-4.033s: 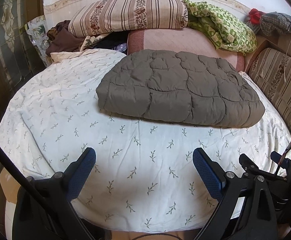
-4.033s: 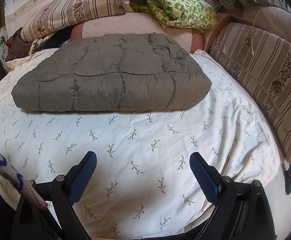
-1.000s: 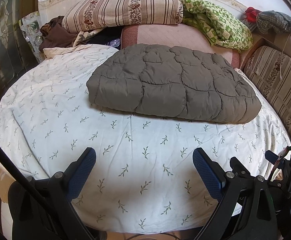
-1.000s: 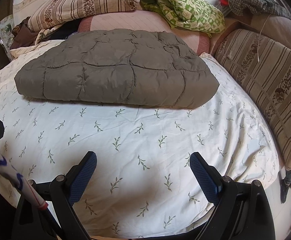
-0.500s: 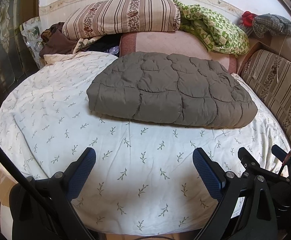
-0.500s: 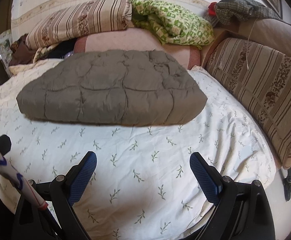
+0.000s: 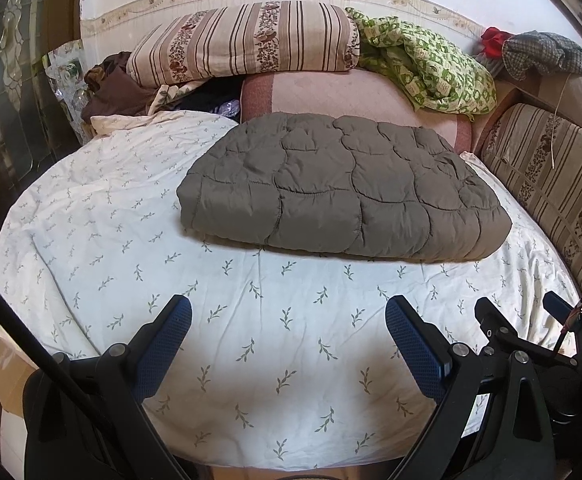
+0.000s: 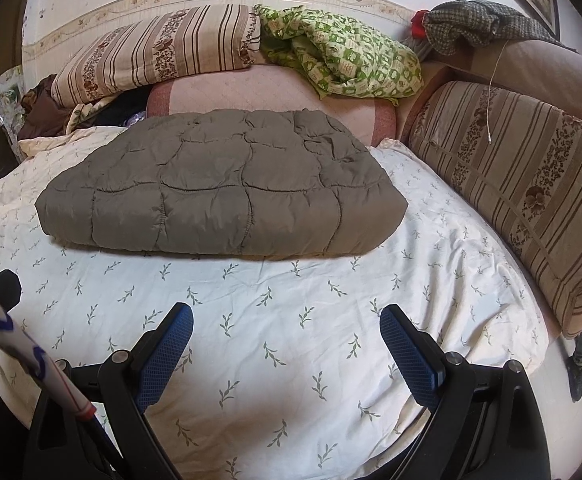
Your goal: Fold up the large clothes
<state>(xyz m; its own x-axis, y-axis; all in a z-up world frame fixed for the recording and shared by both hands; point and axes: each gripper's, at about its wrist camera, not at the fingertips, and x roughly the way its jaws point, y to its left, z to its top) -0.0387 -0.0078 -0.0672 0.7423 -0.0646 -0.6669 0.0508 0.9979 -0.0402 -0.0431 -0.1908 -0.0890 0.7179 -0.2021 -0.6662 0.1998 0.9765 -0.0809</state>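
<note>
Left wrist: tool spread above bedsheet.

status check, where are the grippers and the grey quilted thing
Left gripper open, empty, over the bed sheet. Right gripper open, empty, same. Grey quilted garment lies folded flat ahead, untouched. Nothing between grippers and it.

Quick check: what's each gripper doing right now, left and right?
Left gripper: open, holding nothing, above the sheet.
Right gripper: open, holding nothing.
</note>
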